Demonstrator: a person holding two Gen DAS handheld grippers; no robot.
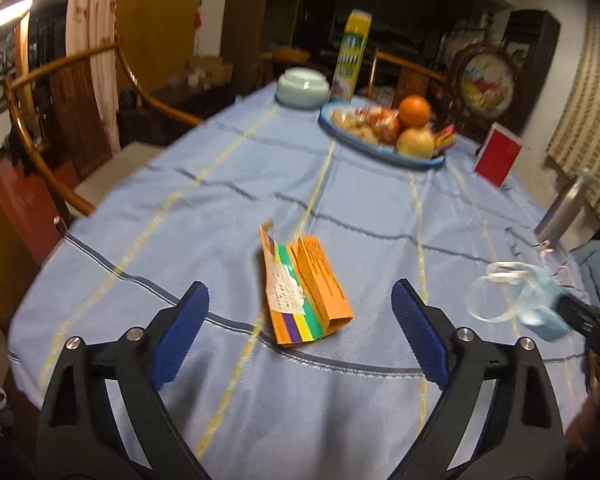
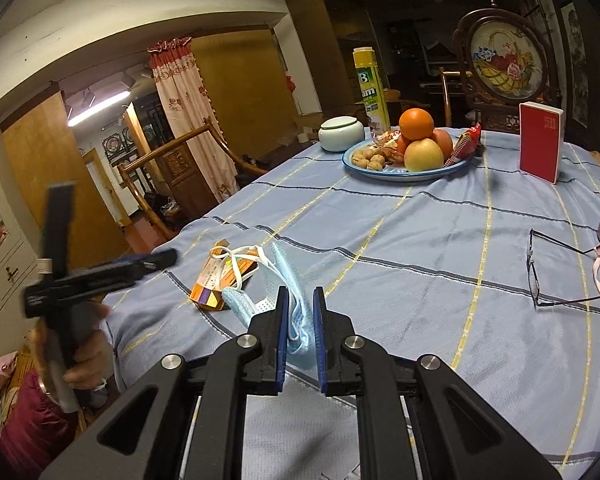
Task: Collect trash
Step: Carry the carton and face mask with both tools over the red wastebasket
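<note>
A flattened orange carton with coloured stripes (image 1: pixel 304 292) lies on the blue tablecloth (image 1: pixel 220 200) near its front edge. My left gripper (image 1: pixel 300 286) stands open, its blue pads wide on either side of the carton and apart from it. In the right wrist view the carton (image 2: pixel 210 290) lies partly behind a light blue face mask (image 2: pixel 300 328) with white ear loops. My right gripper (image 2: pixel 300 292) is shut on this mask, which hangs just above the cloth. The left wrist view shows the mask (image 1: pixel 536 300) at the far right, pinched in the right gripper (image 1: pixel 576 312).
At the far end of the table stand a blue-rimmed plate of fruit and nuts (image 2: pixel 404 172), a pale lidded jar (image 2: pixel 340 132), a yellow spray can (image 2: pixel 370 84) and a red box (image 2: pixel 540 148). Eyeglasses (image 2: pixel 556 264) lie at the right. A wooden chair (image 1: pixel 60 128) stands to the left.
</note>
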